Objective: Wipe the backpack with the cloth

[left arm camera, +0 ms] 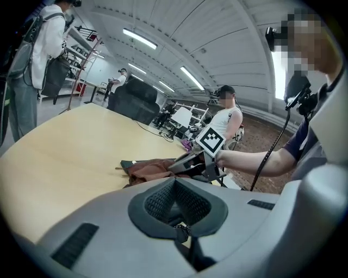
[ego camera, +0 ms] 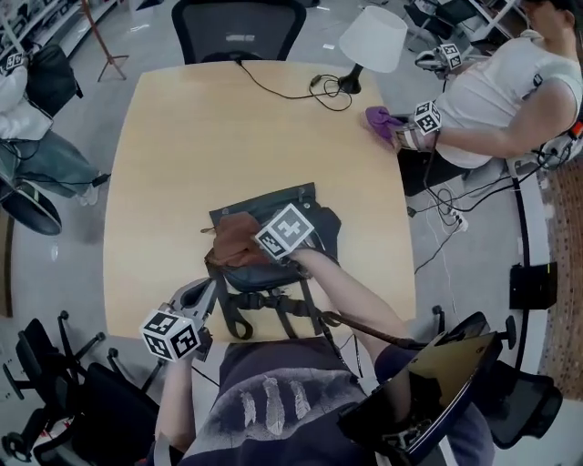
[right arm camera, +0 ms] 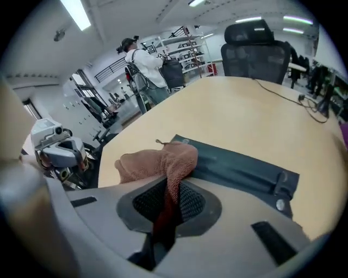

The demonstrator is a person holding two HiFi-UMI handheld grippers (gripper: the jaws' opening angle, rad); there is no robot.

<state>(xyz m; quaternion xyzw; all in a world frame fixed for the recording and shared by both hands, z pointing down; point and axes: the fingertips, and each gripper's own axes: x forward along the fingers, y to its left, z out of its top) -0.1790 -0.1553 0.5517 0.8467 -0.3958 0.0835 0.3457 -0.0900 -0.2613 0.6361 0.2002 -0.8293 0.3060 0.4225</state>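
Observation:
A dark backpack [ego camera: 273, 211] lies flat near the front edge of the wooden table [ego camera: 182, 136], its straps toward me. A brown cloth [ego camera: 231, 237] is bunched on the backpack's left part. My right gripper [ego camera: 248, 248] is shut on the cloth [right arm camera: 157, 162], which drapes from between its pads onto the backpack [right arm camera: 239, 169]. My left gripper [ego camera: 204, 293] is at the backpack's near-left corner, shut on a black strap [left arm camera: 180, 232] with a buckle. From the left gripper view, the cloth [left arm camera: 148, 169] and the right gripper's marker cube [left arm camera: 210, 140] lie ahead.
A white lamp [ego camera: 373, 38] and its cable [ego camera: 291, 91] stand at the table's far side. A purple cloth [ego camera: 383, 118] lies at the right edge, by another person [ego camera: 501, 91] holding grippers. An office chair [ego camera: 239, 27] is behind the table; more chairs [ego camera: 55, 382] flank me.

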